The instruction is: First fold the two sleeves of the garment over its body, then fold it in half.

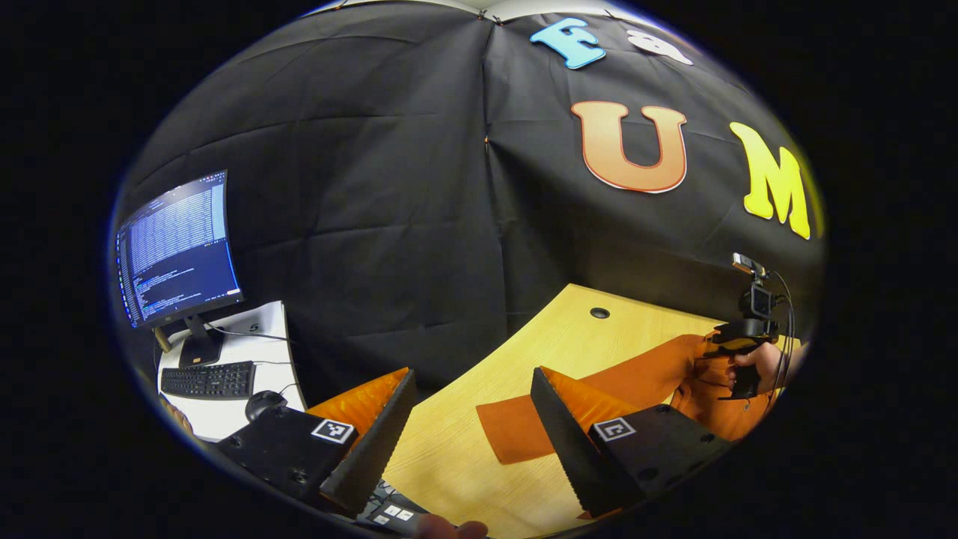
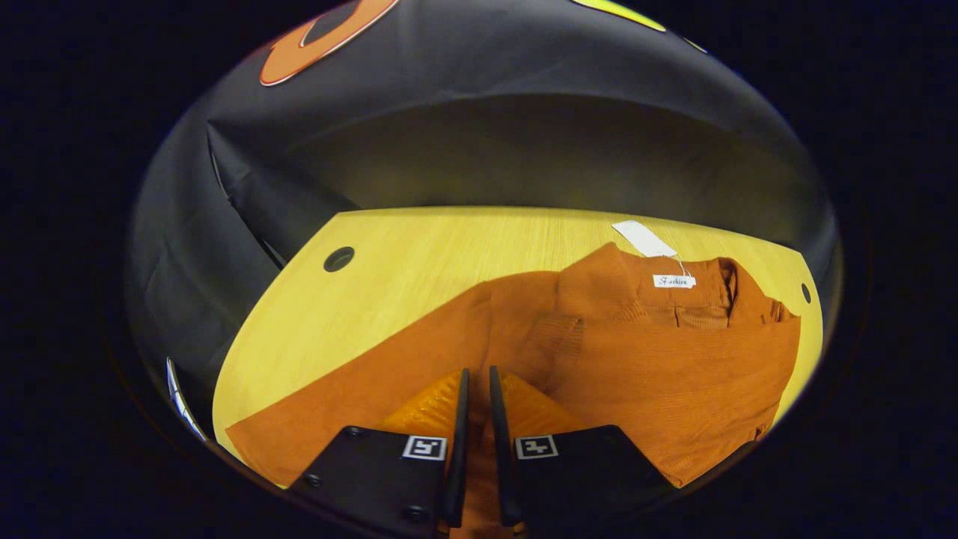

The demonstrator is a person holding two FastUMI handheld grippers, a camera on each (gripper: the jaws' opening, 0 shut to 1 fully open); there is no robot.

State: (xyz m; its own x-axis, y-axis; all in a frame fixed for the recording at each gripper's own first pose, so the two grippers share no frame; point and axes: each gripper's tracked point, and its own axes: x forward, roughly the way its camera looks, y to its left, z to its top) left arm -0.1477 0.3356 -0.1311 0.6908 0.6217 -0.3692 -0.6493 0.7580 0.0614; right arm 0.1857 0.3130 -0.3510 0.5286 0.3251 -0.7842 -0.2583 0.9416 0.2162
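Two sleeves look unfolded: garment flat on bench, right gripper fingers narrowed on cloth near collar, left gripper wide, hovering; next, carry sleeve across body.

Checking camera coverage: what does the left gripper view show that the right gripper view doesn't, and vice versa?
Left gripper view: monitor, keyboard and mouse on a white side desk, plus the right tool in a hand over the garment. Right gripper view: the garment's collar, its label and a white hang tag. Shared: orange garment on the wooden table, black cloth wall.
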